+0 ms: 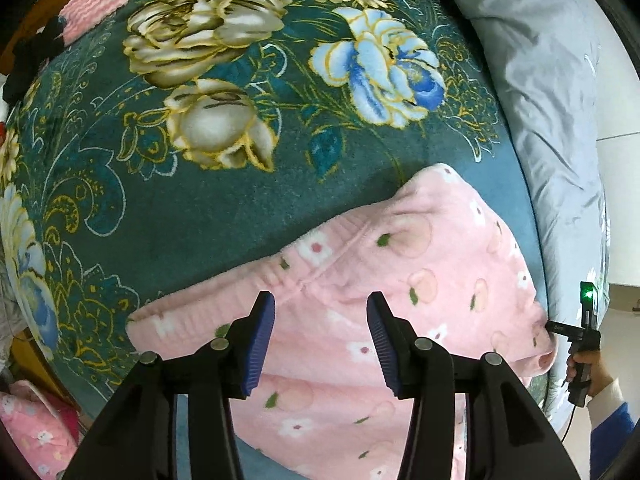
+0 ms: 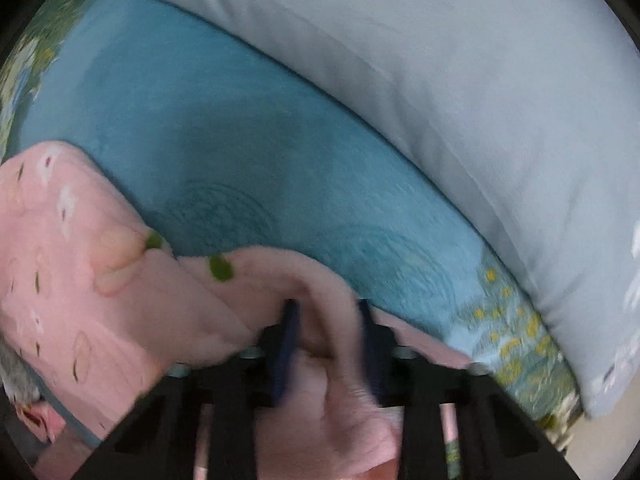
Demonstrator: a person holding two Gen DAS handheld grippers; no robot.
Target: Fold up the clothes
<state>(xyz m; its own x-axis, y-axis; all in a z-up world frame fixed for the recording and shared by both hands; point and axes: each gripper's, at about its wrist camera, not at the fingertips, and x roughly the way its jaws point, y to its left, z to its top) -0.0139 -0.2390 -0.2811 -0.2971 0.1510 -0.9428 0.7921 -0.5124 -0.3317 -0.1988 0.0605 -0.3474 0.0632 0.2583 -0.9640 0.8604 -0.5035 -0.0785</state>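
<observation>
A pink fleece garment with peach and flower print lies on the floral blanket, its ribbed waistband toward the left. My left gripper is open and hovers just above the garment, holding nothing. My right gripper is shut on a fold of the same pink garment at its right edge; this view is blurred. The right gripper also shows in the left wrist view, touching the garment's far right corner.
A pale blue-grey quilt lies along the right side of the bed and fills the upper right of the right wrist view. A pink striped cloth and a dark item lie at the far left. More pink clothing sits at the lower left.
</observation>
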